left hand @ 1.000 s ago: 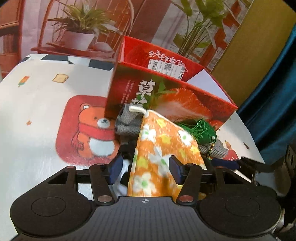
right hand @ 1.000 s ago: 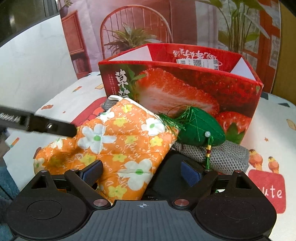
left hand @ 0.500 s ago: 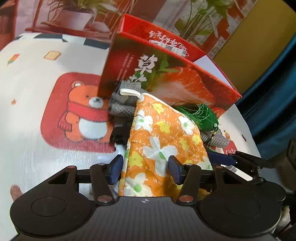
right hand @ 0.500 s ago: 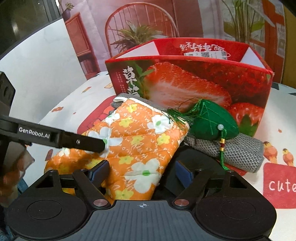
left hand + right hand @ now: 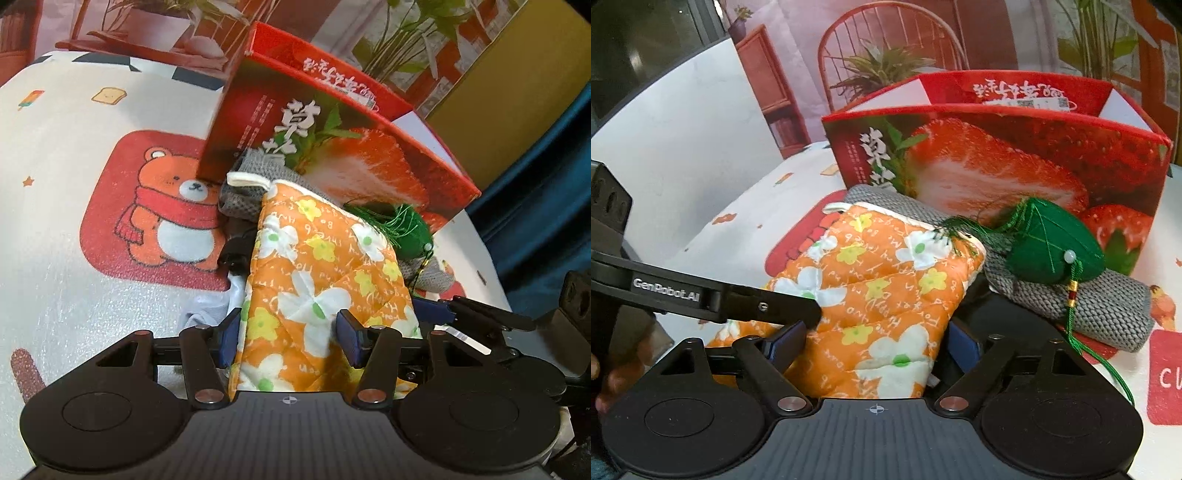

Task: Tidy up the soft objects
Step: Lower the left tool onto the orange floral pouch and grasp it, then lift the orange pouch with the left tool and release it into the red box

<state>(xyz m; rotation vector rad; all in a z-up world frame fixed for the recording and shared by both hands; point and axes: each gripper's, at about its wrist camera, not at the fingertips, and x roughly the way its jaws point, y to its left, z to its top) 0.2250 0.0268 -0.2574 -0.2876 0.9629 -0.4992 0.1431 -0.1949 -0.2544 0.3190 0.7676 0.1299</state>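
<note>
"GenRobot.AI" is printed in pale letters on the black finger of the left gripper (image 5: 701,295), seen to the left of the right gripper's jaws. Large white Chinese characters are printed on the red strawberry box (image 5: 997,177) ahead of the jaws. "cu", cut off at the frame edge, is read on the tablecloth (image 5: 1167,376) to the right.
</note>
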